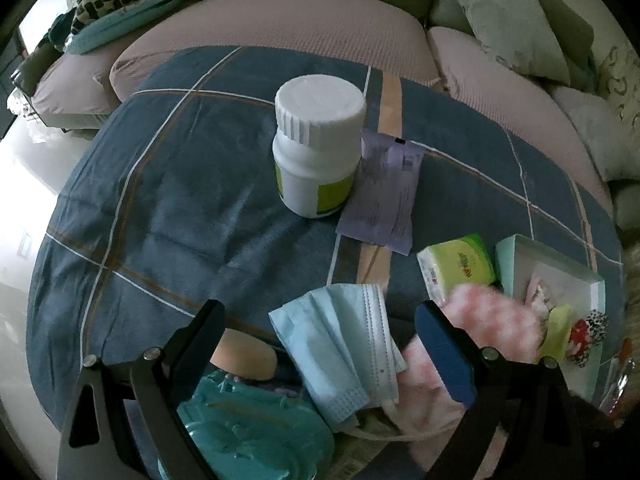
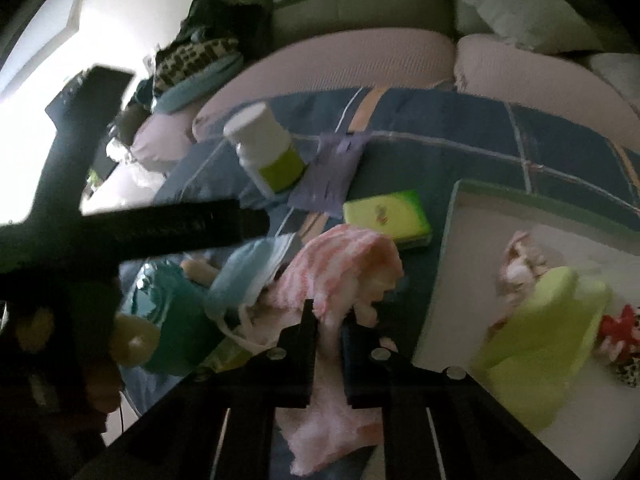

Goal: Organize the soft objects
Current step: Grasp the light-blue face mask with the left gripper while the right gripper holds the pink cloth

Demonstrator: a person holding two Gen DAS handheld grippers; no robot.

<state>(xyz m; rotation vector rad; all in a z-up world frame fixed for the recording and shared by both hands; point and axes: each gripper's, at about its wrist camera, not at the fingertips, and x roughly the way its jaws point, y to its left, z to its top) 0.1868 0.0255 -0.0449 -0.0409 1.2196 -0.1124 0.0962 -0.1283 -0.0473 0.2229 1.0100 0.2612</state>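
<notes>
The right hand-held gripper (image 2: 329, 322) is pinching the pink striped cloth (image 2: 344, 264), which lies bunched on the blue plaid bedspread (image 1: 168, 200) beside the white box (image 2: 472, 248), its length trailing toward the camera. Next it likely needs lifting rightward into that box. The left hand-held gripper (image 1: 320, 320) hangs spread above the face mask (image 1: 340, 340).

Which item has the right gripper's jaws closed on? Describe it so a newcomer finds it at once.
On the blue plaid cloth, just left of the white box, lies a pink-and-white fuzzy cloth. The right gripper pinches it; unlike the smooth blue face mask beside it, it is fluffy and striped.
</notes>
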